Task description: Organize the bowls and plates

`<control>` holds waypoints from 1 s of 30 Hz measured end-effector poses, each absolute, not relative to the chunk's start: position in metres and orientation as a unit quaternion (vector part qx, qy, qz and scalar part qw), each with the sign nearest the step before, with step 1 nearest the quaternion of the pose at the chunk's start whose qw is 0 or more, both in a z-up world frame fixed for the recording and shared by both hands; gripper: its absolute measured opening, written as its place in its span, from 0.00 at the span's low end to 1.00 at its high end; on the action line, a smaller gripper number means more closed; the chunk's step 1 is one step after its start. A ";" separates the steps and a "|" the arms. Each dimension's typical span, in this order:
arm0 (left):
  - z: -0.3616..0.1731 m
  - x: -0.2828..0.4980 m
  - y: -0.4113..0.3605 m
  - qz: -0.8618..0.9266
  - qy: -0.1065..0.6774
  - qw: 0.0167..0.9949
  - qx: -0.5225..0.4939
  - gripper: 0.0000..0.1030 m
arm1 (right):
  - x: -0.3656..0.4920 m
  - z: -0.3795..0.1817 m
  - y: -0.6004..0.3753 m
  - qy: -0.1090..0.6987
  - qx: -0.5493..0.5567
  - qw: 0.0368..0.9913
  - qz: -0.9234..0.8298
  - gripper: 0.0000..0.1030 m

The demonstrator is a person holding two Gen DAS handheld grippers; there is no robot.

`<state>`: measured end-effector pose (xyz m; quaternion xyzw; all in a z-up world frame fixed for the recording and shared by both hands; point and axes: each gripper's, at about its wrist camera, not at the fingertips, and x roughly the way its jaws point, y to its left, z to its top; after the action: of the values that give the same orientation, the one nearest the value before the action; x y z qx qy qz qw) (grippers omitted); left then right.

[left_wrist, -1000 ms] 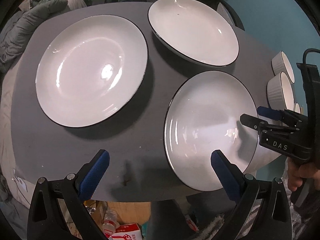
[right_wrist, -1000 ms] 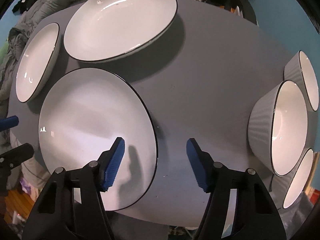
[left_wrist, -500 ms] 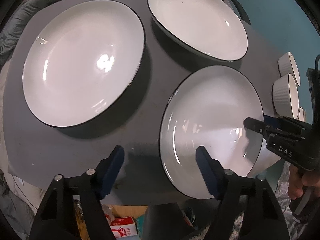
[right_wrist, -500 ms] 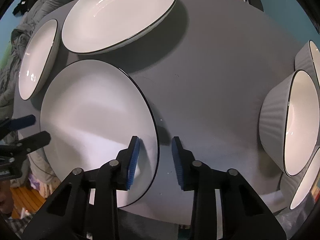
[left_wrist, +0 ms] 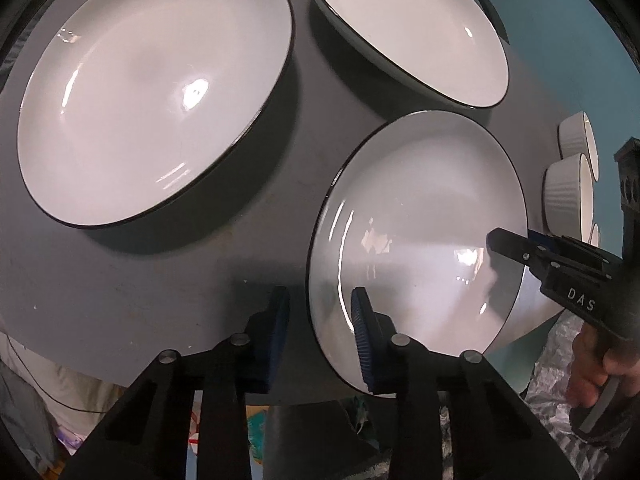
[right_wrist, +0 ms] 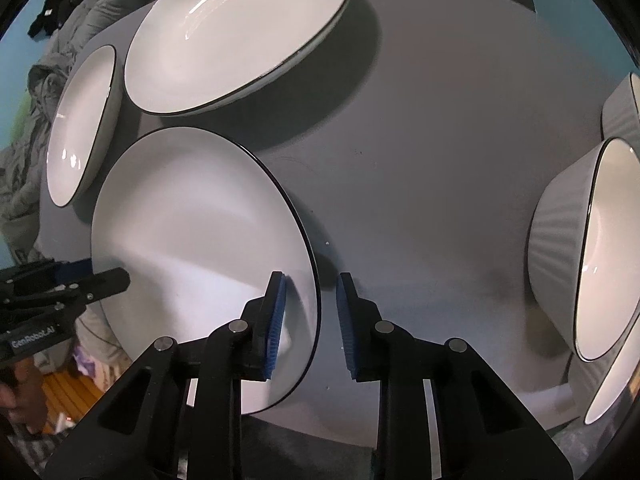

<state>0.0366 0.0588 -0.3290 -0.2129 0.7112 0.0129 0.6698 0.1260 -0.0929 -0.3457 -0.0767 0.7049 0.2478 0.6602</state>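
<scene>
We are looking steeply down from close above the near plate (left_wrist: 420, 240): the left wrist view is sitting over its left rim, the right wrist view (right_wrist: 200, 248) over its right rim. Both are sharing that plate, the two plates beyond it, and each other's gripper at the opposite rim.

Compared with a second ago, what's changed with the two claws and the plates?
Both claws came down on the nearest plate from opposite sides and narrowed. The left claw now straddles one side of its rim and the right claw the opposite side; both are closing, with gaps still showing at the pads, so neither grips yet. That plate, the other two plates and the ribbed bowls stayed put on the grey table.
</scene>
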 end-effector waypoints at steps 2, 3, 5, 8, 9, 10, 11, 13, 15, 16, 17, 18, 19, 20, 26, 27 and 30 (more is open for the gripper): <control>-0.330 0.038 0.056 0.007 0.714 0.667 -0.212 0.25 | 0.131 -0.352 -0.096 0.710 -0.073 0.654 0.251 0.25; -0.331 0.040 0.055 0.002 0.716 0.665 -0.211 0.24 | 0.134 -0.355 -0.096 0.714 -0.073 0.649 0.255 0.25; -0.332 0.038 0.057 -0.003 0.720 0.662 -0.208 0.21 | 0.124 -0.368 -0.101 0.716 -0.075 0.644 0.259 0.22; -0.335 0.041 0.054 -0.003 0.724 0.661 -0.198 0.21 | 0.136 -0.371 -0.103 0.720 -0.076 0.637 0.265 0.21; -0.336 0.043 0.054 -0.003 0.725 0.660 -0.196 0.20 | 0.140 -0.373 -0.103 0.722 -0.076 0.633 0.268 0.19; -0.335 0.042 0.055 -0.003 0.726 0.659 -0.195 0.20 | 0.142 -0.374 -0.103 0.724 -0.075 0.631 0.270 0.18; -0.336 0.043 0.054 -0.003 0.727 0.658 -0.197 0.19 | 0.145 -0.375 -0.102 0.726 -0.072 0.628 0.273 0.16; -0.338 0.044 0.057 -0.007 0.729 0.653 -0.204 0.19 | 0.151 -0.377 -0.102 0.730 -0.072 0.623 0.273 0.16; -0.340 0.045 0.058 -0.011 0.732 0.649 -0.206 0.19 | 0.149 -0.380 -0.101 0.732 -0.070 0.620 0.273 0.16; -0.338 0.045 0.059 -0.012 0.733 0.648 -0.205 0.19 | 0.149 -0.382 -0.101 0.734 -0.068 0.618 0.273 0.16; -0.339 0.046 0.059 -0.013 0.735 0.647 -0.202 0.19 | 0.149 -0.383 -0.101 0.734 -0.067 0.618 0.274 0.16; -0.339 0.047 0.058 -0.015 0.737 0.645 -0.199 0.19 | 0.157 -0.374 -0.103 0.735 -0.066 0.617 0.275 0.16; -0.338 0.048 0.062 -0.016 0.738 0.645 -0.198 0.19 | 0.157 -0.375 -0.103 0.735 -0.065 0.616 0.275 0.16; -0.338 0.049 0.062 -0.016 0.739 0.644 -0.195 0.20 | 0.157 -0.376 -0.103 0.736 -0.064 0.616 0.274 0.16; -0.336 0.051 0.055 -0.009 0.740 0.646 -0.186 0.23 | 0.158 -0.377 -0.108 0.737 -0.058 0.616 0.273 0.16; -0.336 0.051 0.055 -0.008 0.740 0.646 -0.185 0.23 | 0.164 -0.375 -0.110 0.737 -0.057 0.616 0.273 0.16; -0.336 0.050 0.055 -0.006 0.740 0.646 -0.186 0.23 | 0.173 -0.377 -0.113 0.736 -0.057 0.618 0.273 0.16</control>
<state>0.0505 0.0548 -0.3356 -0.1862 0.7399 -0.0062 0.6464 0.1734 -0.1131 -0.3773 -0.0574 0.7355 0.2728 0.6175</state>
